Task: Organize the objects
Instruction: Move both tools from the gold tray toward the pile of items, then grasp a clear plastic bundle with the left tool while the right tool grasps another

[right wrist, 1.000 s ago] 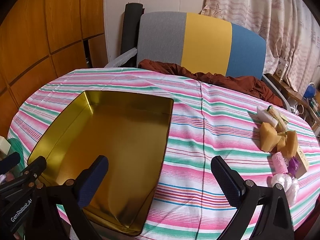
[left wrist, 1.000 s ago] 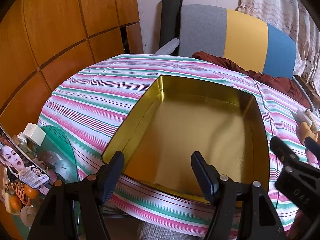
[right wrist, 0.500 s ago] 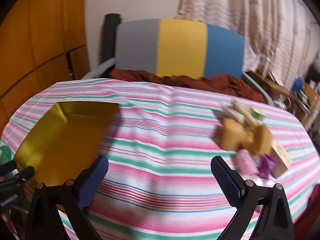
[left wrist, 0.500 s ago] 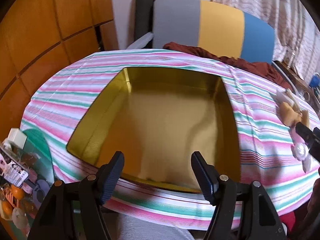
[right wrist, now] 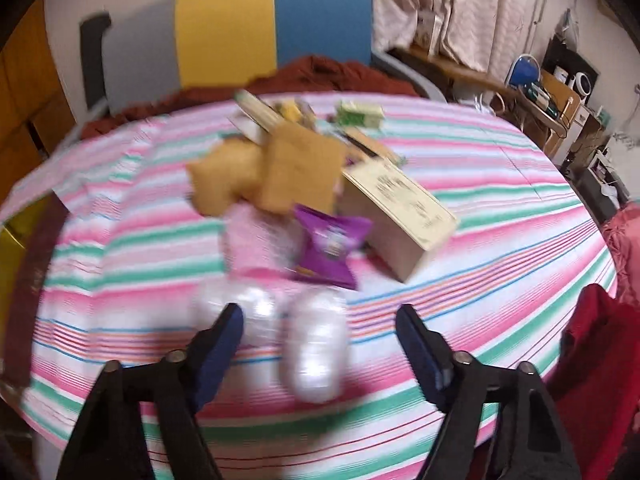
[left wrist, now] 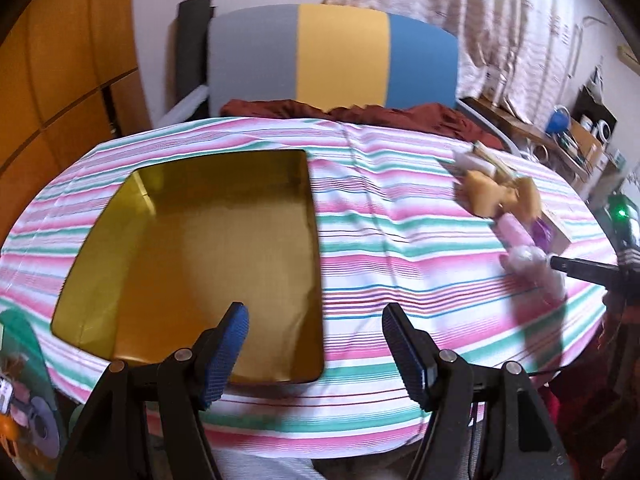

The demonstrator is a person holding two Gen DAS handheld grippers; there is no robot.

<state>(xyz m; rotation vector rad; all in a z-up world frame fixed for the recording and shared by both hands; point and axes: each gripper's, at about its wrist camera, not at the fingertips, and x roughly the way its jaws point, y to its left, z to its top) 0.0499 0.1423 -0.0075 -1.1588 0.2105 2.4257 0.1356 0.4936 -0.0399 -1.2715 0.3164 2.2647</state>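
An empty gold tin tray (left wrist: 192, 264) lies on the striped tablecloth at the left. My left gripper (left wrist: 316, 344) is open and empty over the tray's near right corner. A heap of small goods lies to the right: tan packets (right wrist: 264, 176), a purple packet (right wrist: 332, 244), a pink packet (right wrist: 256, 240), a beige box (right wrist: 400, 208) and two clear white packs (right wrist: 316, 344). The heap also shows in the left wrist view (left wrist: 508, 204). My right gripper (right wrist: 320, 344) is open and empty just above the white packs.
A grey, yellow and blue chair back (left wrist: 332, 60) with a dark red cloth (left wrist: 360, 114) stands behind the table. Wooden panels (left wrist: 52, 60) are on the left. A cluttered shelf (right wrist: 552, 92) stands at the right. A red cloth (right wrist: 600, 344) lies at the near right.
Both grippers have swung to the right. The right one left the tray and now hangs over the heap of goods. The left one now faces the tray's right side.
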